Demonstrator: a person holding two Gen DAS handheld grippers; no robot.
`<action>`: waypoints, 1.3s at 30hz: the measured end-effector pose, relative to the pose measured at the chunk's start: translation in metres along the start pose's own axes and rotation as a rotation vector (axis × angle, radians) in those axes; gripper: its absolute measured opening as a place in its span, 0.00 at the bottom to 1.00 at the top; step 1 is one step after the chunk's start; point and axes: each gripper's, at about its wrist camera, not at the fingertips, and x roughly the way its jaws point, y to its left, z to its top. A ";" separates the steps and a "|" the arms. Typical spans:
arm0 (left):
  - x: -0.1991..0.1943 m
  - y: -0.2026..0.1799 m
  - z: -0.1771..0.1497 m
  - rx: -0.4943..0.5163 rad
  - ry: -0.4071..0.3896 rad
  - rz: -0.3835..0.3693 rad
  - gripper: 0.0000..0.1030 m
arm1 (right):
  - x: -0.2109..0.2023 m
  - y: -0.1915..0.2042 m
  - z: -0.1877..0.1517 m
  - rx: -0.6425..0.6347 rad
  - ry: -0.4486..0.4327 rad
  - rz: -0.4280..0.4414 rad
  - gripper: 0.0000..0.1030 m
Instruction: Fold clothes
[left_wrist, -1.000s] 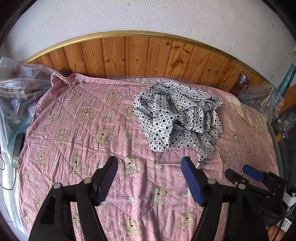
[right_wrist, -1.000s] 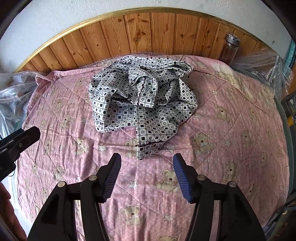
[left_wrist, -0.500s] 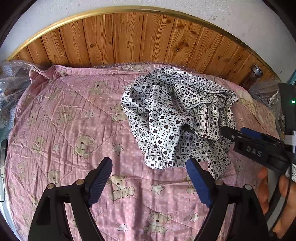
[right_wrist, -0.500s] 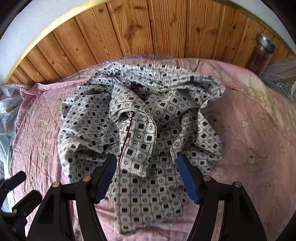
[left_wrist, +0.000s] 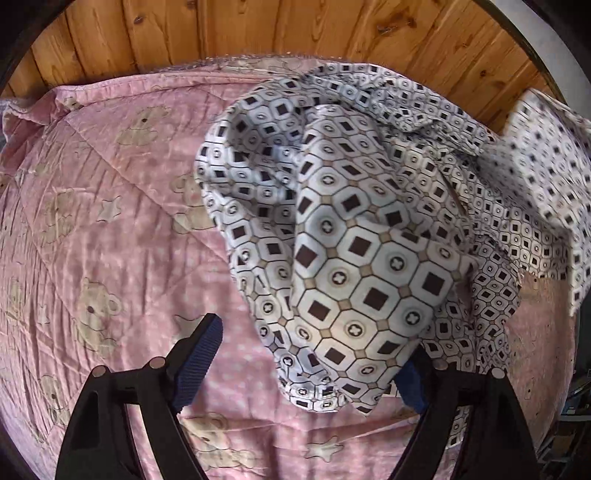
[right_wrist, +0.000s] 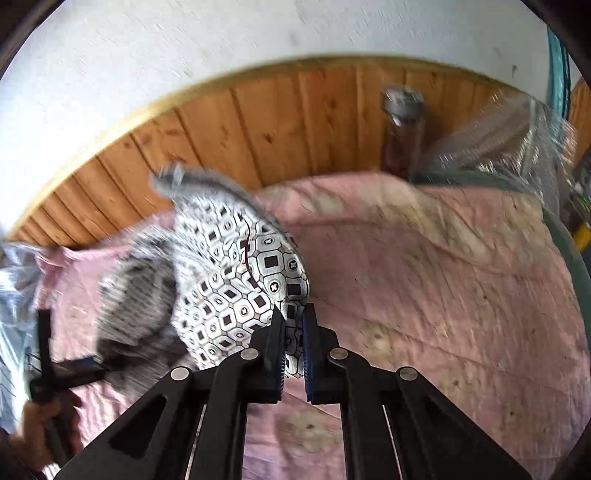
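Closest to us, our right gripper (right_wrist: 293, 345) has its jaws drawn narrow on a fold of the patterned shirt (right_wrist: 236, 291), and the cloth rises up and away to the left of the fingers, its far edge blurred. In our judgement we are at the step of lifting the garment off the bed to shake it open, with the folding itself not yet begun. To do this well we should keep a firm pinch on the right and bring the left in on a matching edge or corner, so the shirt hangs flat between the two grippers instead of bunching.

Our left gripper (left_wrist: 306, 360) stands wide, holding nothing. A hanging lobe of the shirt (left_wrist: 354, 280) sags between its fingers and drapes over the right-hand one, hiding its pad. We would close on a single layer near a hem, not on this thick fold.

The fabric looks thin and limp, printed with dark squares and small rings inside pale octagons, and it creases softly. Under and beyond the fingers lies the pink quilt (left_wrist: 92, 221), stitched in diagonal lines, dotted, with bears and stars. Further ahead stands the knotty wooden headboard (right_wrist: 258, 129) with its pale trim. Ahead and to the right of the right gripper are a capped bottle (right_wrist: 402, 129) and crinkled bubble wrap (right_wrist: 517, 147), with rough white wall (right_wrist: 184, 48) behind.
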 end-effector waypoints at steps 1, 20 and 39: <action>0.000 0.009 0.000 -0.021 0.002 0.016 0.82 | 0.020 -0.011 -0.011 0.013 0.066 -0.029 0.07; -0.123 0.167 -0.020 -0.241 -0.131 0.033 0.44 | 0.035 0.011 -0.008 -0.026 0.092 0.073 0.49; -0.036 0.134 -0.029 -0.250 -0.088 -0.132 0.54 | 0.016 0.024 0.089 -0.155 -0.018 0.037 0.02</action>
